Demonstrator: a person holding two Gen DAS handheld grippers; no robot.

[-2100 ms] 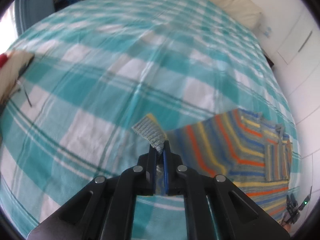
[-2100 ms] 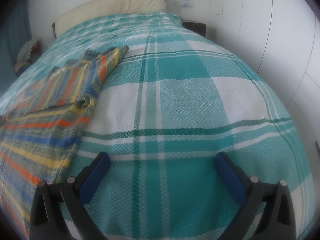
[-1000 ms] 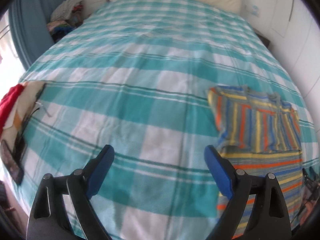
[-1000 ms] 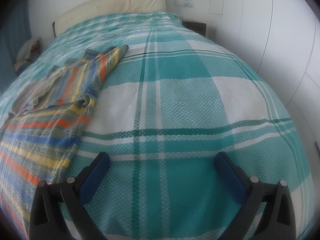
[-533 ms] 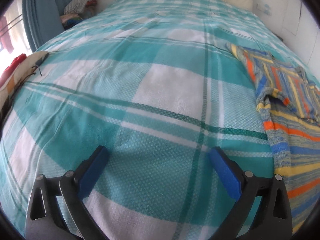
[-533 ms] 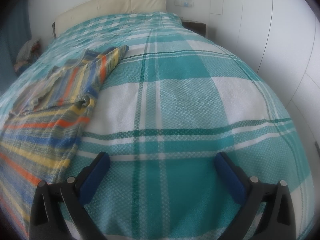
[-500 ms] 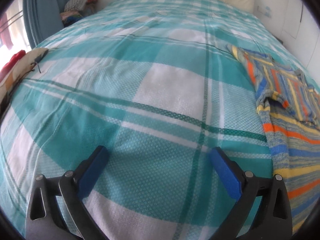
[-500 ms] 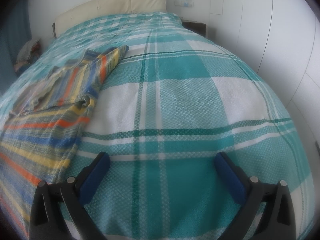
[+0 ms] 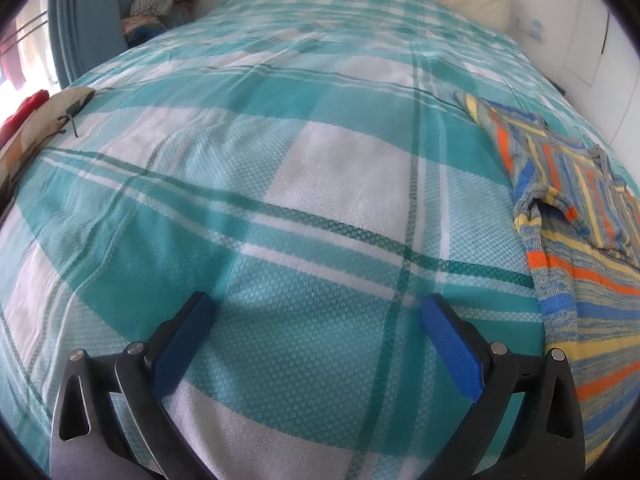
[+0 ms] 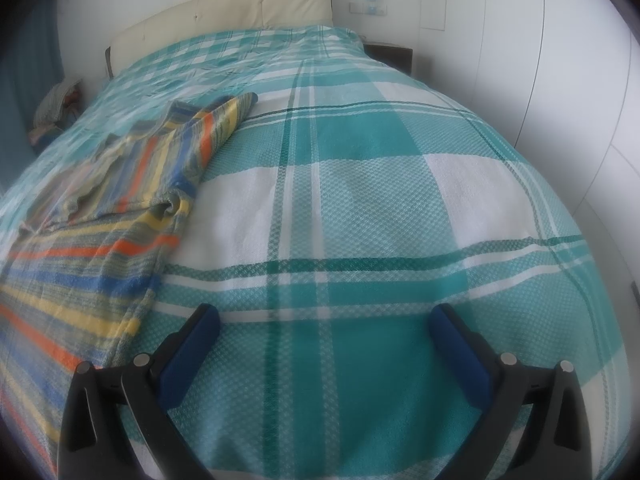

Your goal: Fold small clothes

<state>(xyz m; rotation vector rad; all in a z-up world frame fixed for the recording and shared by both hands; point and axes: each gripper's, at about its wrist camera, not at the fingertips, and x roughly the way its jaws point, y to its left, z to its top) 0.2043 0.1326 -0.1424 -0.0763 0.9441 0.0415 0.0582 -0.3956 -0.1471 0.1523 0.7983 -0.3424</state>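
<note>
- Plainly, the striped knitted sweater in orange, blue, yellow and grey (image 9: pixel 576 216) lies flat on the teal-and-white checked woven bedspread (image 9: pixel 320 184), in the strip between the two tools: it sits off to the right of the left gripper (image 9: pixel 316 320) and off to the left of the right gripper (image 10: pixel 320 332).
- Neither tool has hold of anything; the left gripper's blue-padded jaws stand spread as wide as they go, with only bare bedspread between them, and the right gripper's jaws are spread just as wide over bare bedspread.
- The sweater's long axis runs from the near edge of the bed away towards the cream padded headboard (image 10: pixel 224 12), with its hem end nearest both cameras and its upper part further off.
- Both sleeves appear already laid in across the chest, leaving a doubled, lumpy band at the far end and a single flat layer near the tools.
- Judging by the views, the two tools are about equally near the hem, one at each side edge, so a lengthwise fold would probably suit both together.
- The sweater's side edges are straight and exposed, its right one just beside the right gripper's left finger (image 10: pixel 188 344).
- Open bedspread stretches well beyond the garment in every direction; the pile of clothes (image 9: pixel 164 0) by the blue curtain (image 9: pixel 84 20) is well apart.
</note>
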